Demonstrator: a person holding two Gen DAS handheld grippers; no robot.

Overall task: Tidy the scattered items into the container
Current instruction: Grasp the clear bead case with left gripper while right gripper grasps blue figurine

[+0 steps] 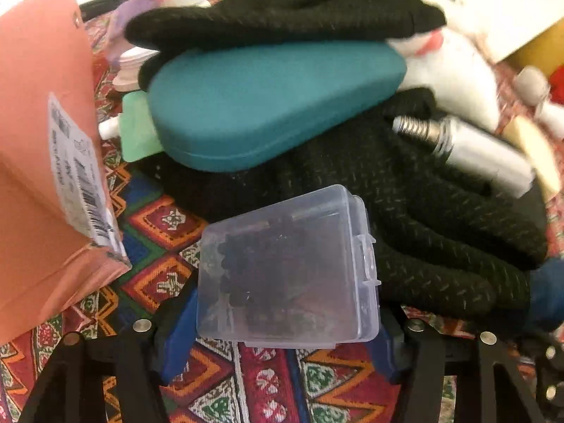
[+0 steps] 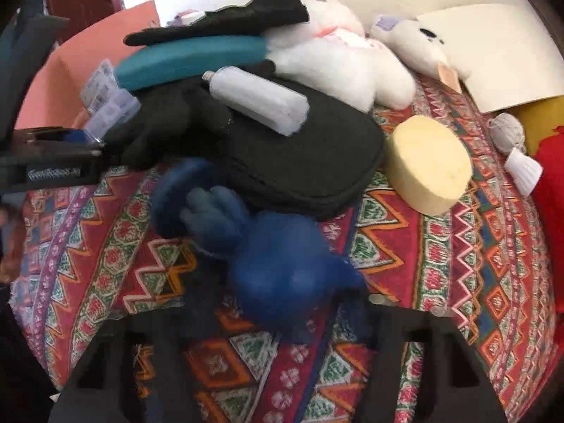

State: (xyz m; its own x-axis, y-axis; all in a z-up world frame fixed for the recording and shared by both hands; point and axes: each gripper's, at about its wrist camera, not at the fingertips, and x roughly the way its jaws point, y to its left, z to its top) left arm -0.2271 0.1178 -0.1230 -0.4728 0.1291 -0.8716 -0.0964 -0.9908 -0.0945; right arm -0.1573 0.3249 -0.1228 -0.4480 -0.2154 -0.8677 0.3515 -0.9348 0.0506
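The left gripper (image 1: 282, 331) clasped a clear plastic box (image 1: 287, 268) of dark beads between its blue fingers (image 1: 178, 342) above the patterned cloth (image 1: 268, 384), while the right gripper (image 2: 282, 303) pinched a blue plush toy (image 2: 282, 268) before the heaped black gloves (image 2: 303, 162), beside the pink carton (image 1: 31, 162).

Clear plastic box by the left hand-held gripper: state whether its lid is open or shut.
Shut. The clear plastic box has its lid down flat, its clasp latched over the side edge.
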